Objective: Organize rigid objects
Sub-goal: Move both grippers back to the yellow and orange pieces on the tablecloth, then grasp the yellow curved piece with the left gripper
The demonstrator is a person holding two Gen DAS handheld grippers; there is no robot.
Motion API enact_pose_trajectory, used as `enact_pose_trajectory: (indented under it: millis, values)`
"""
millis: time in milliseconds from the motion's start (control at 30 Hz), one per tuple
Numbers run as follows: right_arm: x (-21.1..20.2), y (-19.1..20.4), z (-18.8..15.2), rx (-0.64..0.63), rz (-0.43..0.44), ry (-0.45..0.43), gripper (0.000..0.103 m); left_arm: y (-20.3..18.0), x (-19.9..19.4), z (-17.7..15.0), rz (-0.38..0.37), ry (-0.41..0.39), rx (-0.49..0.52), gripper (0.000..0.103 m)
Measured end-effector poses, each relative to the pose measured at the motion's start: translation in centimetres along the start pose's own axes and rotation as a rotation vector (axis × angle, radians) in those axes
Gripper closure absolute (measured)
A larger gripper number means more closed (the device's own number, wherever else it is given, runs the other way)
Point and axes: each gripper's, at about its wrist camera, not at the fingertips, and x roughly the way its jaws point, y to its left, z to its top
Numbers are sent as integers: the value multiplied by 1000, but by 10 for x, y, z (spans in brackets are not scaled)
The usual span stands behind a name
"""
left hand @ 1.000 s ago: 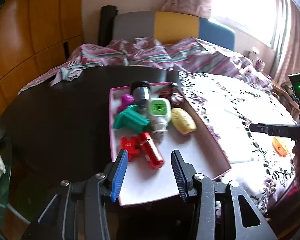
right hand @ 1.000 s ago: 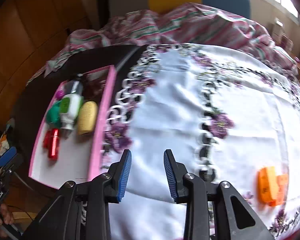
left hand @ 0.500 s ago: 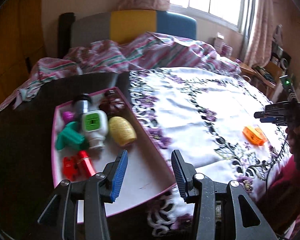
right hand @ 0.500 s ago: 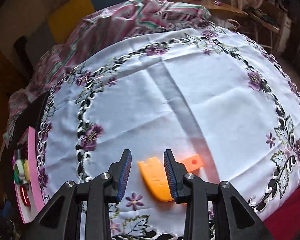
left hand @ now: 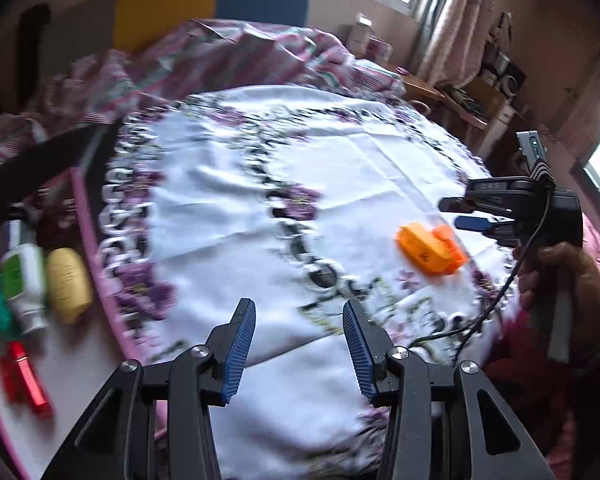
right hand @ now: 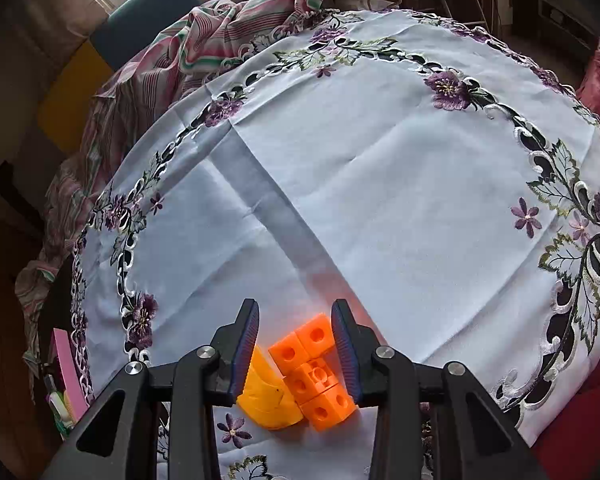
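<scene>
Two orange pieces lie between my right gripper's fingers: a block of joined cubes with round holes and a smoother curved wedge touching its side. The fingers are apart and opening wider, pads clear of both pieces, so nothing is gripped yet. Both rest on the embroidered tablecloth near the bench's close edge.

I judge them hard, light plastic: stiff enough to take a firm squeeze, unlikely to break, but the wedge's rounded face looks slick and could squirt out. The cube block offers flat, parallel faces, so I would close across those and take the wedge separately across its flatter sides. The cloth may bunch if the fingertips drag on it.

My left gripper hangs over the cloth with fingers apart and nothing between them.

Farther off, at the left side of the bench, the pink tray already holds a yellow oval piece, a white bottle with a green label and a red item; that looks the likely destination. Beyond the bench sits a rumpled striped blanket.
</scene>
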Motion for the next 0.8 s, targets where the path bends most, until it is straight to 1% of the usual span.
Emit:
enact_pose_trajectory:
  millis: [133,233,267,367,467,633,700,767,800]
  values:
    - [-5,-6,1,39,25,-28,65,-37,35,23,-91,70,32,57]
    - [-5,-7,2,55,44,-29,65,-61,61,36,-137,120,56,56]
    - [-5,-7,2,59,49,-31,65,-66,69,40,-151,139,47,56]
    - [-6,-9,2,71,62,-36,65,-75,95,51,-194,201,-20,53]
    - [-6,-12,3,87,80,-35,65,-84,117,62,-202,240,-66,53]
    - [-6,-13,4,96,93,-37,65,-96,133,73,-192,258,-81,53]
    - [-7,-13,4,100,98,-39,65,-102,139,75,-191,269,-70,52]
    - [-7,-14,4,105,100,-40,65,-106,146,75,-170,277,-58,52]
    - [-8,-14,4,108,102,-41,65,-106,149,75,-162,282,-52,54]
